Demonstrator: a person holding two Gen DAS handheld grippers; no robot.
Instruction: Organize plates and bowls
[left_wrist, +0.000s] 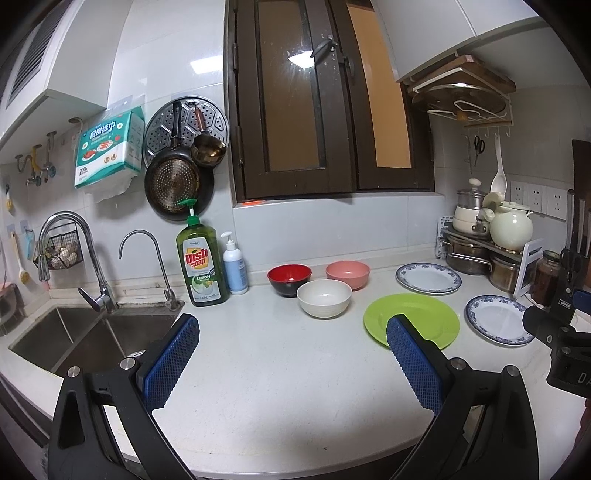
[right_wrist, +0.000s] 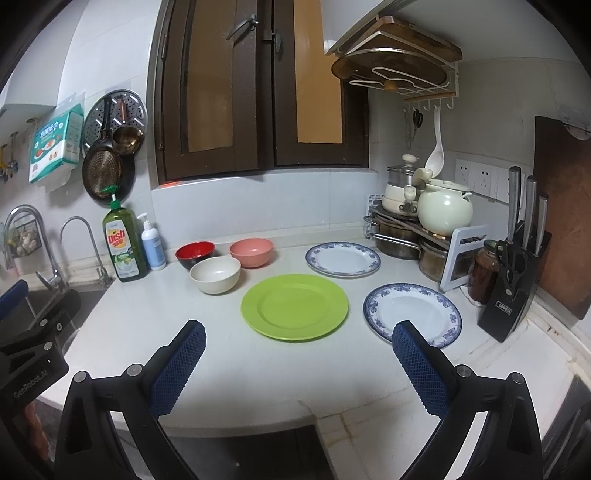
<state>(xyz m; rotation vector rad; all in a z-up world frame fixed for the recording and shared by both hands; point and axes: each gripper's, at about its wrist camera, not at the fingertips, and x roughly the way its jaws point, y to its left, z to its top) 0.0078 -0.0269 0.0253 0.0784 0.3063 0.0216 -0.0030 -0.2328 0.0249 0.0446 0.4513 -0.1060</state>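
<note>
Left wrist view: left gripper (left_wrist: 291, 326) hovers above the white counter (left_wrist: 258, 369), jaws spread wide, nothing between the blue pads (left_wrist: 173, 365). Three bowls cluster ahead, near the back wall: red-and-black bowl (left_wrist: 289, 280), pink bowl (left_wrist: 347, 274), and a cream bowl (left_wrist: 324, 297) in front of the two, close to both; contact cannot be judged. Green plate (left_wrist: 424, 314) lies flat to the right of the cream bowl, partly behind the right-hand finger. Two blue-rimmed plates: far one (left_wrist: 428, 278) beyond the green plate, near one (left_wrist: 496, 319) to its right. Dish soap bottle (left_wrist: 201, 262) stands beside the sink (left_wrist: 85, 332).

Right wrist view: right gripper (right_wrist: 299, 328) also hovers over the counter (right_wrist: 240, 369), jaws wide apart and empty. Green plate (right_wrist: 294, 306) sits straight ahead between the fingers. Near blue-rimmed plate (right_wrist: 412, 314) lies just right of it, its front edge behind the right-hand finger; far blue-rimmed plate (right_wrist: 342, 259) lies behind. Cream bowl (right_wrist: 215, 274), red-and-black bowl (right_wrist: 195, 254) and pink bowl (right_wrist: 251, 252) group to the left. Knife block (right_wrist: 511, 295) stands at the far right. Left gripper (right_wrist: 33, 332) shows at the left edge.
</note>
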